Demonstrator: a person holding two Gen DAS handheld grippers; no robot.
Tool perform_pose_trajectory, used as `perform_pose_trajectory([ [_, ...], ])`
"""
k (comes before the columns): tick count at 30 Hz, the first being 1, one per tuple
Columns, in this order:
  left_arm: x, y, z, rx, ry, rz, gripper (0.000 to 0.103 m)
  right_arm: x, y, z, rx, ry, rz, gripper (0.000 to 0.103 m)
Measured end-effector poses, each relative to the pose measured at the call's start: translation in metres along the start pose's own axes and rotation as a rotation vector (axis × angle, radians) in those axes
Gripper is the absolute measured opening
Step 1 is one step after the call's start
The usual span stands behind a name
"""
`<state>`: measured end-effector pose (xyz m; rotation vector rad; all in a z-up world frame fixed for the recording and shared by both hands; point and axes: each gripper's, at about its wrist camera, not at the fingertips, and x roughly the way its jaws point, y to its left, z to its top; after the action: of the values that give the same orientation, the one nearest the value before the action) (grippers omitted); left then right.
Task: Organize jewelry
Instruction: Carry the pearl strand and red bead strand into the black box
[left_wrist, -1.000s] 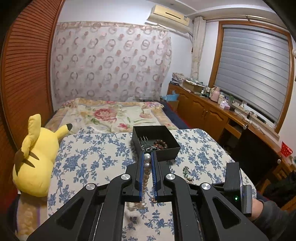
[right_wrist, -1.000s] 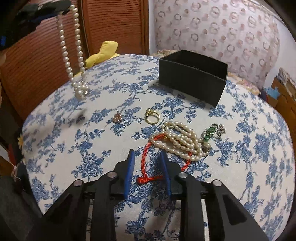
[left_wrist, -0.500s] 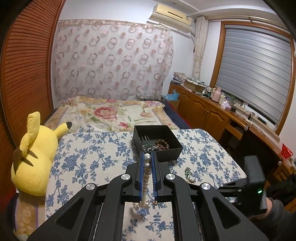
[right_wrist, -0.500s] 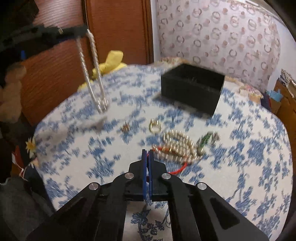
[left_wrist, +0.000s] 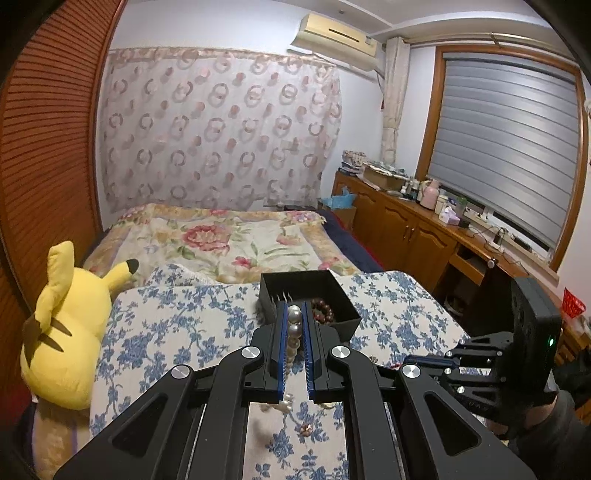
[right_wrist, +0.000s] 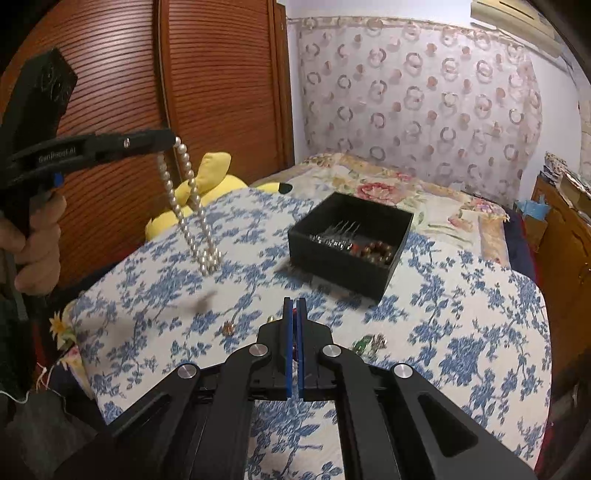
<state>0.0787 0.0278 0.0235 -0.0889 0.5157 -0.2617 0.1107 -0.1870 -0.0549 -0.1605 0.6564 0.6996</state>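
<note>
A long strand of white round pearls (right_wrist: 188, 206) hangs doubled from the tips of the left hand-held gripper (left_wrist: 294, 314), whose blue-lined fingers are clamped on its top beads; the loop dangles below the tips, its bottom end close over the blue-and-white floral cloth of the worktop (right_wrist: 461, 317), though contact cannot be judged. Just ahead of that gripper's tips sits the open square black jewelry box (right_wrist: 351, 243), holding a dark reddish-brown bead bracelet (right_wrist: 375, 251) and some thin silvery metal pieces (right_wrist: 338, 234). The right hand-held gripper (right_wrist: 294, 306) has its blue pads pressed nearly together, with a sliver of red showing in the slit; what that red thing is cannot be made out. Just left of its tips lies a small round brownish pendant (right_wrist: 228, 328), and to the right of them a small piece with green stones (right_wrist: 364, 343). The box stands farther ahead and slightly right of this gripper. Beyond the worktop, ahead of both grippers, lies a bed under a floral quilt (left_wrist: 236, 240), and to the left a yellow plush toy with black-tipped ears (left_wrist: 70, 325) leans by the brown slatted wardrobe door (right_wrist: 214, 92).
</note>
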Motion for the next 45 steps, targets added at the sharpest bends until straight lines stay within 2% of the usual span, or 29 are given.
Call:
perform_pose_trajectory([
  [8, 0.008, -0.001, 0.003, 0.000, 0.000, -0.008, 0.007, -0.015, -0.004, 0.026, 0.004, -0.061, 0.012, 0.002],
  [13, 0.010, -0.004, 0.004, -0.006, 0.001, -0.006, 0.007, -0.031, -0.001, 0.041, 0.016, -0.109, 0.056, 0.002],
  [18, 0.007, -0.001, 0.001, -0.012, -0.003, -0.003, 0.007, -0.035, 0.002, 0.043, 0.046, -0.112, 0.146, 0.002],
  [30, 0.010, 0.002, 0.007, -0.006, -0.011, -0.008, 0.007, -0.025, -0.001, 0.049, 0.037, -0.098, 0.107, 0.002],
  [45, 0.063, -0.015, 0.066, 0.061, -0.022, -0.023, 0.007, 0.034, -0.056, 0.086, 0.035, -0.092, 0.047, 0.002],
])
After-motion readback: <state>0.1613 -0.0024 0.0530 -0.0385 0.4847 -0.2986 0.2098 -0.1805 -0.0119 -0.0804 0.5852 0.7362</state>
